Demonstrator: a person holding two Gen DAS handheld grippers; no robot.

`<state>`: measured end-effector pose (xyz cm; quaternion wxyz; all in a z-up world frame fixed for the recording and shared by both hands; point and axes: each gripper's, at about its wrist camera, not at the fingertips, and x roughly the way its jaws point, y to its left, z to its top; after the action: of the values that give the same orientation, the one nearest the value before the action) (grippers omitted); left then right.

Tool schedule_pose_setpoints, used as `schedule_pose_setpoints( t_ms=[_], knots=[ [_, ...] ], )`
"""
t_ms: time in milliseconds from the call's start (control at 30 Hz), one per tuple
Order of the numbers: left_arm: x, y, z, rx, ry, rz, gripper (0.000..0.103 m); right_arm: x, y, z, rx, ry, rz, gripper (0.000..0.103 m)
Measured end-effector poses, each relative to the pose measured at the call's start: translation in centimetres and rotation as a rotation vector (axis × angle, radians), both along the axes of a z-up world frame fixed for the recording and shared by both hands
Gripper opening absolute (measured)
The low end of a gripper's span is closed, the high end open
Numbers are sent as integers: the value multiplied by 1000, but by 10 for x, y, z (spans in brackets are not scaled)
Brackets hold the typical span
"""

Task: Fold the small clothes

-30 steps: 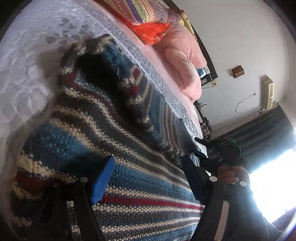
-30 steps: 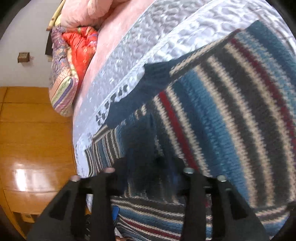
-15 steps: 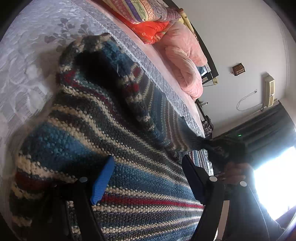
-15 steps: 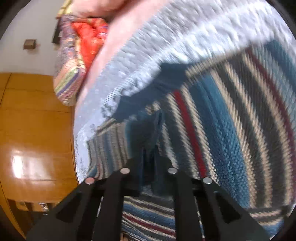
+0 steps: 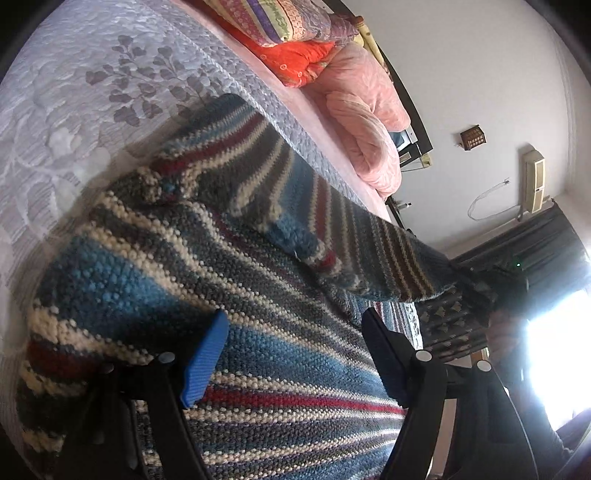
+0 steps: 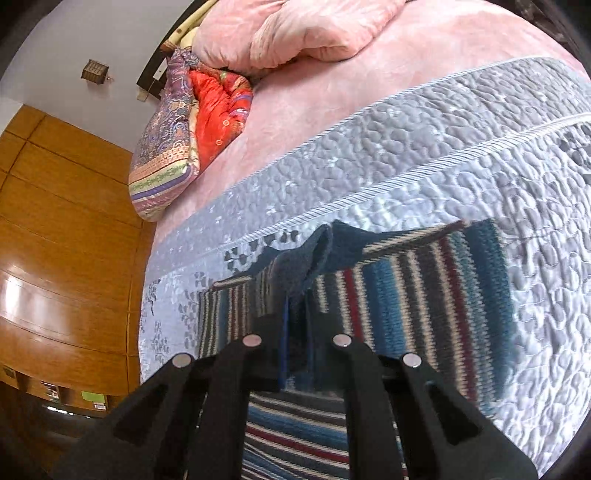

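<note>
The left tongs (image 5: pixel 291 354) stand apart over the striped sweater (image 5: pixel 258 295), which lies spread on the grey quilt (image 5: pixel 74 92) of the bed, blue pads (image 5: pixel 207 358) clear of the knit. One sleeve (image 5: pixel 369 240) stretches taut off to the right, up off the body of the sweater. The right tongs (image 6: pixel 295 325) are clamped on the dark blue cuff (image 6: pixel 317 251) of that sleeve, lifting it above the quilt, with pillows (image 6: pixel 177 140) and a pink duvet (image 6: pixel 295 33) at the head of the bed.
</note>
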<state>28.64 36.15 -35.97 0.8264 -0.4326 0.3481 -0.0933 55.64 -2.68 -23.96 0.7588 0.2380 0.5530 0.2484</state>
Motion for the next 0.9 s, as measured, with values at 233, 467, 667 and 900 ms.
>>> schedule_pose_setpoints(
  t_ms=[233,467,667,900],
  knots=[
    [1,-2,5,-1,-16,-8,74,-7,-24,-38,-43,39,-21,6],
    [6,-6,10,3,-32,-30,74,-9,-37,-76,-87,61,-39,5],
    [27,19,45,-56,-50,-19,74,-15,-35,-102,-155,42,2,10],
    [140,57,68,71,61,-153,76,-4,-46,-82,-25,-11,-11,14]
  ],
)
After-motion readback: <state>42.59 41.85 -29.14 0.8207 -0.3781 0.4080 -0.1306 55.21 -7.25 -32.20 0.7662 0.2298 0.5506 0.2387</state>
